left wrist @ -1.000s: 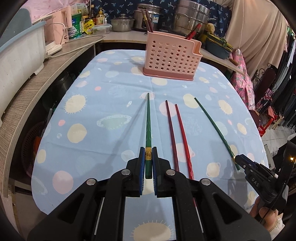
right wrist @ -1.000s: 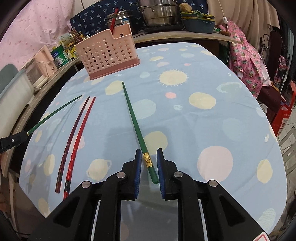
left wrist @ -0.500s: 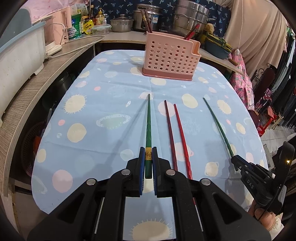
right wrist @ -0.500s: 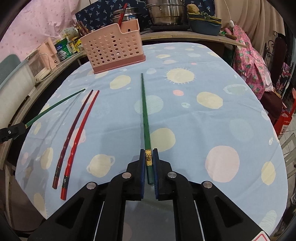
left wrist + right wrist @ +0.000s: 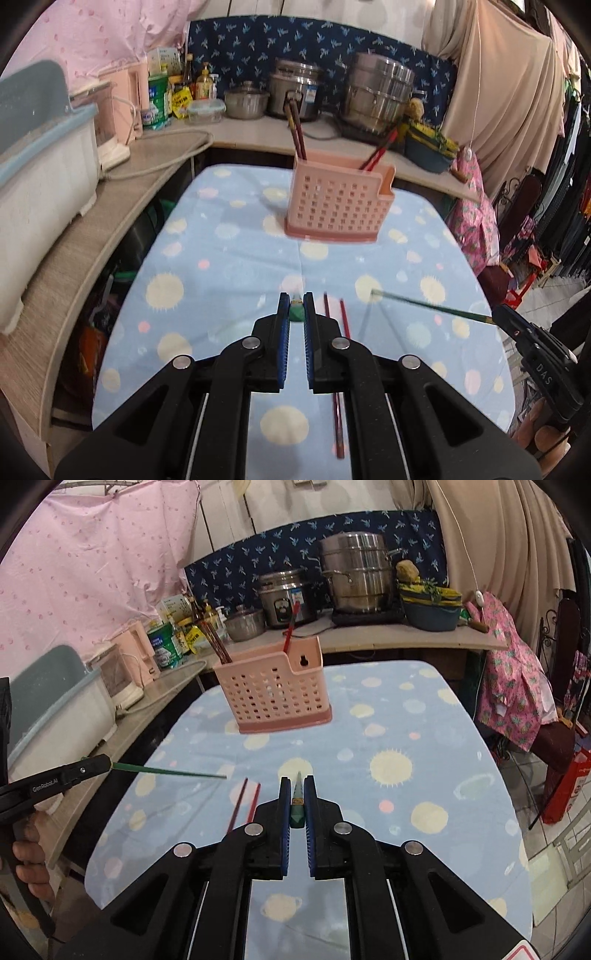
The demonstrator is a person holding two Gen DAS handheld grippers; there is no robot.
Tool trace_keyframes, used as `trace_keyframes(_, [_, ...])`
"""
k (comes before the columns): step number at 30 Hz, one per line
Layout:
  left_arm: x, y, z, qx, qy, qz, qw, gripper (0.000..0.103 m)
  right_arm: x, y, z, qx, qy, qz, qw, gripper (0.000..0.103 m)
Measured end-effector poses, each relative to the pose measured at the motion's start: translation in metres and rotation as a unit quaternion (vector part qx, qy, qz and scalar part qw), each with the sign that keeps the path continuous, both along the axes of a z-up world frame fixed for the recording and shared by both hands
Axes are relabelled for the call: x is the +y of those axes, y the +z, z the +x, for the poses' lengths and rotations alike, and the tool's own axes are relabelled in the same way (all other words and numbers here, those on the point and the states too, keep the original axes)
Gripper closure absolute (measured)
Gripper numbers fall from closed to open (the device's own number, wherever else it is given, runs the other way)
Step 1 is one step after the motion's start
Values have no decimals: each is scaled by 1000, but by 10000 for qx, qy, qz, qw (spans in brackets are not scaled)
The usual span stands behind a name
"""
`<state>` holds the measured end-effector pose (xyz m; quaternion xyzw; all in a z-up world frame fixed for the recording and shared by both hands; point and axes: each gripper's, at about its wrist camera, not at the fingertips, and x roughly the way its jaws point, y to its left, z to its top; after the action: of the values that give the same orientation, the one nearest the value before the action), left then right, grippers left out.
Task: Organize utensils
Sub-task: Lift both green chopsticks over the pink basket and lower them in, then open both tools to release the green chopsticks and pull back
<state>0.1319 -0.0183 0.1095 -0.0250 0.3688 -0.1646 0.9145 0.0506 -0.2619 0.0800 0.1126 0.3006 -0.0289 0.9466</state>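
Above the table, both grippers, left gripper (image 5: 294,314) and right gripper (image 5: 297,801), are each clamping a green chopstick (image 5: 297,794) whose long axis is pointing toward the pink holder (image 5: 275,698) ahead.

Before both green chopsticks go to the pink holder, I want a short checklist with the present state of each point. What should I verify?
1. Left tongs grip a green chopstick: ok, its thick end sits between the pads.
2. Right tongs grip the other green chopstick: ok, also held at the thick end.
3. Both chopsticks lifted off the tablecloth: ok, each points forward in the air.
4. Pink holder upright, top open: ok; dark and red chopsticks already stand in it.
5. Which compartment takes the green pair: cannot tell.
6. Two red chopsticks on the cloth lie off the path: ok, they are low, left of the right tongs.
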Motion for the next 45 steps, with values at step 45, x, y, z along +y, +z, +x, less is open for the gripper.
trace_keyframes(45, [-68,100,214,-982,360,-533,9931,96,-47,114,266,-1247,-191,483,9908,95])
